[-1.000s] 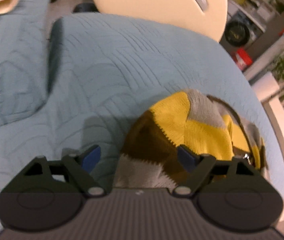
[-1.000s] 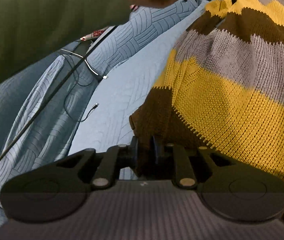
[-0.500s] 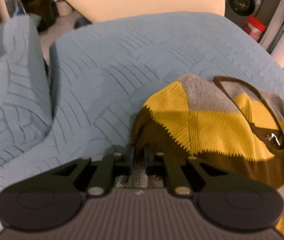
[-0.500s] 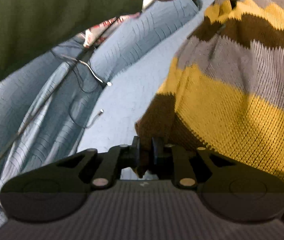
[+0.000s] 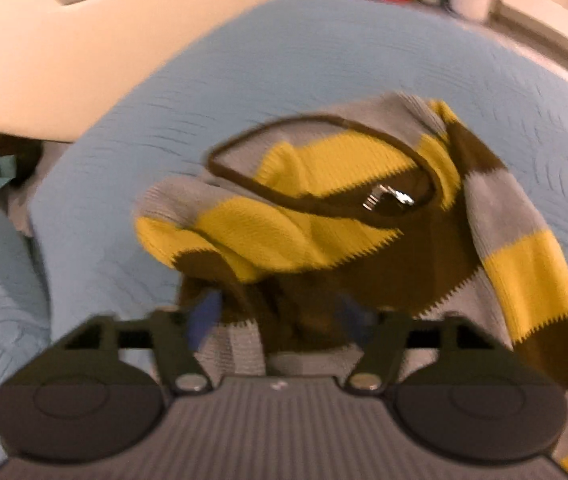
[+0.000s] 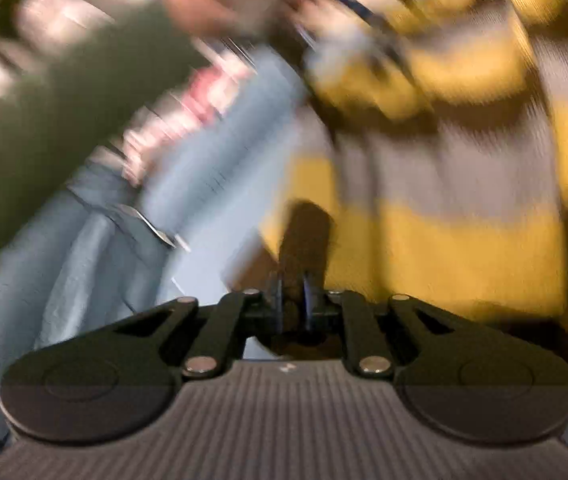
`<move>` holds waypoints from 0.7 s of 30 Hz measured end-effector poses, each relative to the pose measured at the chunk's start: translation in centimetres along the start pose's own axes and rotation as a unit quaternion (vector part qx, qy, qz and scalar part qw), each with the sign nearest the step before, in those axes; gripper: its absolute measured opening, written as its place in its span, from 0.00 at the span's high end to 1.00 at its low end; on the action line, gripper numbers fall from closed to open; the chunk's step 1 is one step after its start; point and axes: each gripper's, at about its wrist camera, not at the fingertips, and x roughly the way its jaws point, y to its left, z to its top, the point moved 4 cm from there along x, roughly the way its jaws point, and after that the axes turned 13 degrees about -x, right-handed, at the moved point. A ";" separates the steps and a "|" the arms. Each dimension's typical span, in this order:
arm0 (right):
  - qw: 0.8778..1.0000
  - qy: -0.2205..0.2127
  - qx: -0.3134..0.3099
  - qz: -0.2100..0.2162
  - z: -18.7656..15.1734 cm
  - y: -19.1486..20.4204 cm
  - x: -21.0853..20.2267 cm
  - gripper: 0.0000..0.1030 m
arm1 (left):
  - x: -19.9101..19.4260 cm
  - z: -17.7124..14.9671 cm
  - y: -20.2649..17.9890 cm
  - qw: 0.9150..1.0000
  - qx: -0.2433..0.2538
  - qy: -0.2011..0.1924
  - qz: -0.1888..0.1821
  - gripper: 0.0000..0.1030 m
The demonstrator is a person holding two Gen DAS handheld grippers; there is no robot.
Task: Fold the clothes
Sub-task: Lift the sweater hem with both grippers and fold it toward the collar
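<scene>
Bare blue quilted cover [image 5: 323, 68] extends ahead and left of the left gripper [image 5: 280, 316], ending at a cream panel [image 5: 84, 40] beyond its far edge. Left gripper jaws spread wide, knit lying between them, grasping nothing; right gripper [image 6: 293, 296] nearly closed, pinching a brown fold. Yellow-grey-brown striped sweater [image 5: 363, 216] bunched just ahead, collar facing up; right view heavily blurred.

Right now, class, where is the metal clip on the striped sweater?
In the left wrist view the metal clip sits right of centre, inside the sweater's brown-edged neckline, beyond the open left gripper.
</scene>
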 end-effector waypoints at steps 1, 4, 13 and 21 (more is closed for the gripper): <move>0.999 0.032 0.010 0.007 -0.7 -0.1 0.9 0.86 | -0.7 0.0 1.1 1.000 -0.013 -0.010 0.009 0.20; 0.999 0.041 0.017 0.025 -1.0 0.5 1.0 0.86 | -2.7 -0.4 4.8 0.997 -0.064 -0.033 0.036 0.10; 0.985 -0.121 -0.122 -0.012 -0.8 4.9 -5.9 0.85 | -1.3 -4.7 7.8 0.994 -0.078 -0.010 0.070 0.08; 0.998 0.039 -0.043 -0.010 -0.2 0.7 -2.9 0.61 | -5.6 -14.1 9.3 0.990 -0.089 -0.036 0.100 0.07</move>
